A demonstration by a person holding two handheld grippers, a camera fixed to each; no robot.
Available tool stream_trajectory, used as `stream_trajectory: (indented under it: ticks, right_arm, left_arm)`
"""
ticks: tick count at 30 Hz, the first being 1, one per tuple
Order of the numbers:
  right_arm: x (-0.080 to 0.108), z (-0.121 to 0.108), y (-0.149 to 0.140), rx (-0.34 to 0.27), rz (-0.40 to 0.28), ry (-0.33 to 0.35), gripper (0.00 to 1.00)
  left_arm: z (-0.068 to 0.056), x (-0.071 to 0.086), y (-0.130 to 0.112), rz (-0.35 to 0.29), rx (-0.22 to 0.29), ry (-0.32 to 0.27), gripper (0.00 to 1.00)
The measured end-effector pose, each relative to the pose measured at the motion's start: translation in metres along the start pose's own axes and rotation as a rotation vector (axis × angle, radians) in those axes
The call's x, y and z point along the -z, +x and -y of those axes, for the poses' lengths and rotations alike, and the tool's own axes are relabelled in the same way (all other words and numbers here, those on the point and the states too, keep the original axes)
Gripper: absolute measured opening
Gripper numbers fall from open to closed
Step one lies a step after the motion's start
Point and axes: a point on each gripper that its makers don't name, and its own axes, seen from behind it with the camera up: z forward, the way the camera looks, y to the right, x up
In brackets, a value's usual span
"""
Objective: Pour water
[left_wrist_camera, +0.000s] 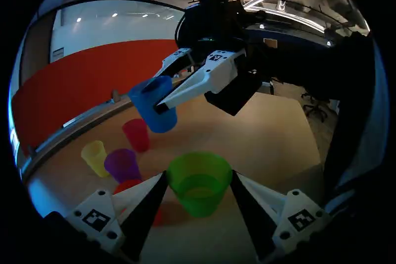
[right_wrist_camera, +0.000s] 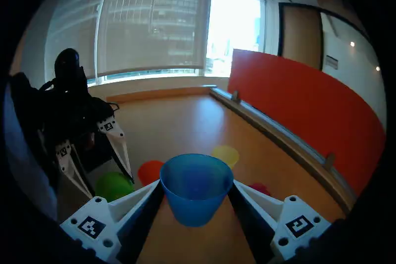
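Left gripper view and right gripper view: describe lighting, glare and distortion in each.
Right gripper view: the window is blown out white, the blue cup sharp and well lit. Left gripper view: dim overall, the person almost a black silhouette, the green cup clear; the fisheye bows the red wall.

Daylight is flooding an office with a long wooden table.

Sun is streaming through a tall window (right_wrist_camera: 232, 31) beside lowered blinds (right_wrist_camera: 153, 21) and glaring off the table (right_wrist_camera: 183, 120). A red partition (right_wrist_camera: 307, 100) is running along one long edge of the table, with a wooden door (right_wrist_camera: 297, 31) standing beyond it. Ceiling strip lights (left_wrist_camera: 292, 16) are glowing over a dim area where an office chair (left_wrist_camera: 314, 108) is sitting.
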Motion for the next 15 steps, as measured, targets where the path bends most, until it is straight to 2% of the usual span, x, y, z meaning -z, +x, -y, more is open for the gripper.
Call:
stream_trajectory:
  ticks: [15]
  right_arm:
    - [-0.009, 0.002, -0.043, 0.017, 0.085, 0.027, 0.91]
  left_arm:
    - [-0.013, -0.011, -0.02, 0.039, -0.012, -0.025, 0.89]
